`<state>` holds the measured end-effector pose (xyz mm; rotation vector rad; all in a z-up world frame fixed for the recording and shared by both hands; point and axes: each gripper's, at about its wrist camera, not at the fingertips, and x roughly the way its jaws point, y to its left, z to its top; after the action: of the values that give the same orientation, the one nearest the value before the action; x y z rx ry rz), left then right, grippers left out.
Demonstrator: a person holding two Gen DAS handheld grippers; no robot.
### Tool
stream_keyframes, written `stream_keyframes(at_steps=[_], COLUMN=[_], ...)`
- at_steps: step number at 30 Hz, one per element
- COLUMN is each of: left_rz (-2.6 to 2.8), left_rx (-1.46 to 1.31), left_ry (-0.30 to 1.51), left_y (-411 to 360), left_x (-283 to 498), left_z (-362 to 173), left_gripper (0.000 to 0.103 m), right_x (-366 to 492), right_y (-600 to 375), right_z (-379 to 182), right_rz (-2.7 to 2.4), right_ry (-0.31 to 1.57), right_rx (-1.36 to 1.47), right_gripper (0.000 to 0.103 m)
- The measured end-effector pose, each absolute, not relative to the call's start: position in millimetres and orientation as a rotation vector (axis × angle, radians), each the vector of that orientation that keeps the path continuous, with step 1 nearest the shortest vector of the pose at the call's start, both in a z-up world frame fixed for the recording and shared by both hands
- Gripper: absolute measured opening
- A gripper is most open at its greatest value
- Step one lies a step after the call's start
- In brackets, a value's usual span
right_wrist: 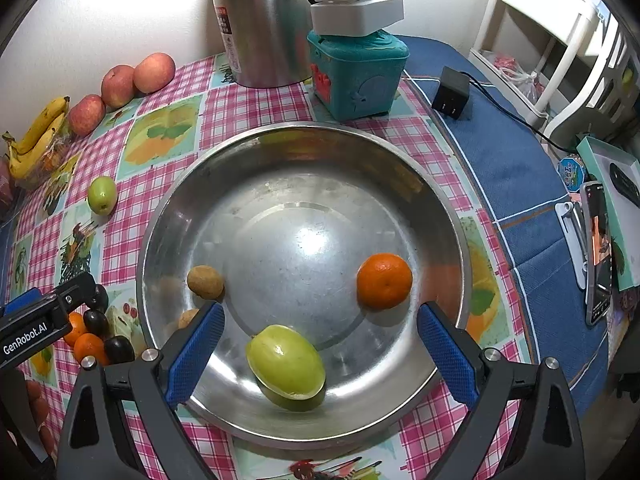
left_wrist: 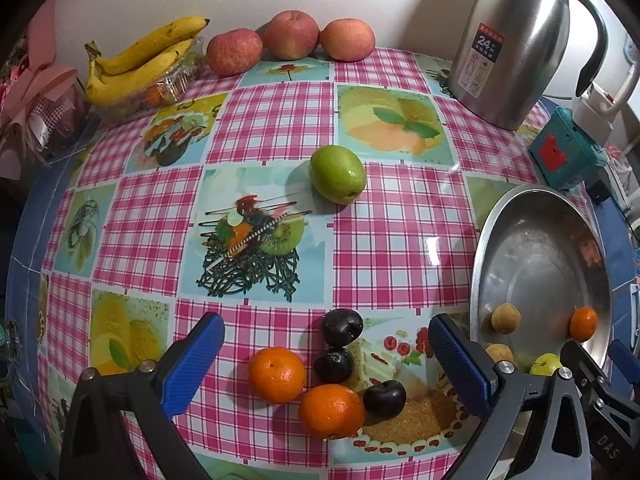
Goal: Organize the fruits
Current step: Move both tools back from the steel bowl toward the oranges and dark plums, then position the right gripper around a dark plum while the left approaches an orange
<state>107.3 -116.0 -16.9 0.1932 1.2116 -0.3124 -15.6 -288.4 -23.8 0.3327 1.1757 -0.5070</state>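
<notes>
Fruit scattered in two groups. Right hand-held gripper (right_wrist: 320, 344): jaws wide apart, nothing pinched, poised over the steel bowl (right_wrist: 168, 216). Green fruit (right_wrist: 285, 368) loose on the bowl floor between and just below the blue pads, touching neither. Tangerine (right_wrist: 384, 280) ahead of the right pad; brown longan (right_wrist: 205, 282) ahead of the left pad, a second half hidden behind it. Left hand-held gripper (left_wrist: 326, 356): jaws likewise spread, empty, above the checked bench (left_wrist: 280, 112). Between its pads: two oranges (left_wrist: 277, 374) and three dark plums (left_wrist: 342, 327). Farther ahead, one green fruit on the cloth (left_wrist: 338, 179); beyond it, apples (left_wrist: 291, 34) and bananas (left_wrist: 140, 64) by the wall.
</notes>
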Motion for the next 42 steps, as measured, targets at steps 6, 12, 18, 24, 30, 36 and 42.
stream_keyframes(at_steps=[6, 12, 18, 24, 30, 36, 42], left_rz=[-0.322, -0.328, -0.337, -0.309, -0.269, -0.245, -0.232], left_rx=[0.209, 0.22, 0.223, 0.196, 0.11, 0.051, 0.023], left_ry=[1.19, 1.165, 1.147, 1.125, 1.121, 1.109, 1.096], left_y=[-114, -109, -95, -70, -39, -17, -3], left_x=[104, 101, 103, 112, 124, 130, 129], left_z=[-12, -4, 5, 13, 18, 24, 27], left_gripper=[0.103, 0.103, 0.103, 0.103, 0.103, 0.103, 0.103], right_x=[-17, -16, -12, -5, 5, 15, 23], right_y=[-288, -284, -273, -259, -240, -216, -190], right_z=[-22, -19, -20, -20, -17, -15, -12], right_rz=[-0.513, -0.504, -0.47, -0.427, -0.378, -0.308, -0.244], right_ry=[1.16, 1.146, 1.155, 1.165, 1.172, 1.168, 1.153], right_rx=[0.332, 0.326, 0.32, 0.329, 0.324, 0.336, 0.329], right_gripper=[0.097, 0.097, 0.097, 0.097, 0.097, 0.097, 0.097])
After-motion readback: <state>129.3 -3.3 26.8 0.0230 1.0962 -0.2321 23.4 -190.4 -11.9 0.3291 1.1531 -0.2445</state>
